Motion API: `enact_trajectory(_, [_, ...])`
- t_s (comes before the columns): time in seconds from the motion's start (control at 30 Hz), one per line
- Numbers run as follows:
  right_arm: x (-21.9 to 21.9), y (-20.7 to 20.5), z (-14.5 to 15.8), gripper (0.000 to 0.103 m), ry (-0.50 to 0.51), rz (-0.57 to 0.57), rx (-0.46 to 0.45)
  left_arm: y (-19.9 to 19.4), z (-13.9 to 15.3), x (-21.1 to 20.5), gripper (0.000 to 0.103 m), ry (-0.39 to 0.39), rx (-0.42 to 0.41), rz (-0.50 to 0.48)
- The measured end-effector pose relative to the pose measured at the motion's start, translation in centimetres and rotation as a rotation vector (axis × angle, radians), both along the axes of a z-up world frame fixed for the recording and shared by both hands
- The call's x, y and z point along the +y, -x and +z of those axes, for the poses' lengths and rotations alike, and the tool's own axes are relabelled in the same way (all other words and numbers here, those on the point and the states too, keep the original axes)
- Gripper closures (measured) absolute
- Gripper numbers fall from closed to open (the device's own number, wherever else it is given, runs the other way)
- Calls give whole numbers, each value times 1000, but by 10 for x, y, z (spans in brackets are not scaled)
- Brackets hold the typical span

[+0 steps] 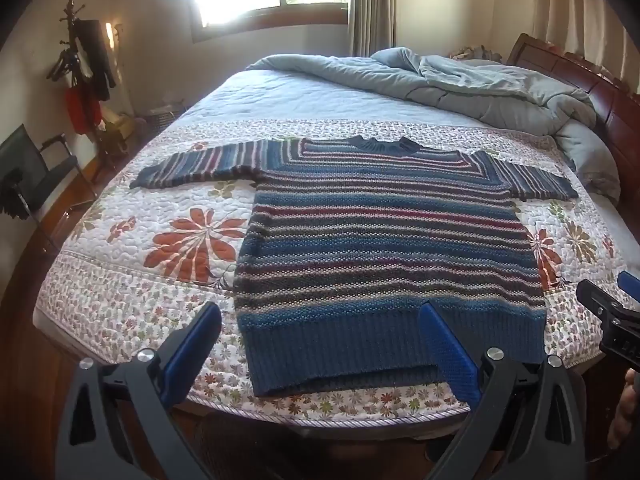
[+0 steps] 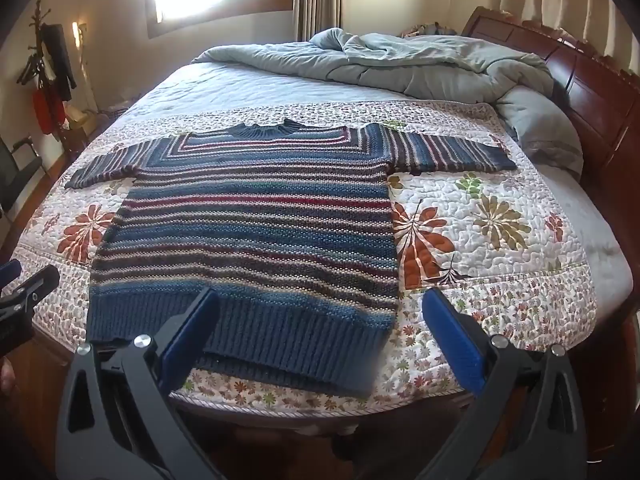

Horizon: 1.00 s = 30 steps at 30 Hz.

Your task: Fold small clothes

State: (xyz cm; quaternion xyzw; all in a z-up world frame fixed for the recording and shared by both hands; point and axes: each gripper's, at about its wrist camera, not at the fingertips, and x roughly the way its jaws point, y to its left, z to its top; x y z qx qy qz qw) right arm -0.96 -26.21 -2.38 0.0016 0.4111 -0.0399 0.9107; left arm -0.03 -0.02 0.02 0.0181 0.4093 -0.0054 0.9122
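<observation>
A striped blue knitted sweater (image 1: 384, 240) lies flat on the floral quilt (image 1: 132, 280), sleeves spread out, collar away from me; it also shows in the right wrist view (image 2: 248, 232). My left gripper (image 1: 320, 316) is open and empty, held above the hem's left half. My right gripper (image 2: 320, 308) is open and empty, above the hem's right corner. The right gripper's tip also shows at the right edge of the left wrist view (image 1: 612, 308), and the left gripper's tip at the left edge of the right wrist view (image 2: 24, 288).
A crumpled grey duvet (image 1: 480, 84) lies at the head of the bed by the wooden headboard (image 1: 600, 92). A coat stand (image 1: 84, 72) and a dark chair (image 1: 32, 172) stand at the left. The quilt's near edge (image 1: 320, 416) is just below the hem.
</observation>
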Motion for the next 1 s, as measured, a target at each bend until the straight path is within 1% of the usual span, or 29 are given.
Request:
enact_trajectory(0.17, [-1,-1,0,3,0,3,1,-1,-1,-1,4,13,13,-2])
enact_trajectory(0.3, [1,0,5,3,2,7,-4,-8,8,10,4,25,19,0])
enact_trajectory(0.43, [4,-2,8,3,7,2,-1,-8,11,4,4,12,6,12])
enact_trajectory(0.47, [6,-1,8,3,12,4,-2,0,8,4,4,13,-10,16])
enact_trajectory(0.7, [-2,-1,7,3,2,-9,-8,-2,8,9,4,8,-12,31])
enact_trajectory(1.0, [1,0,7,3,9,4,-10,-2,8,9,4,6,-12,29])
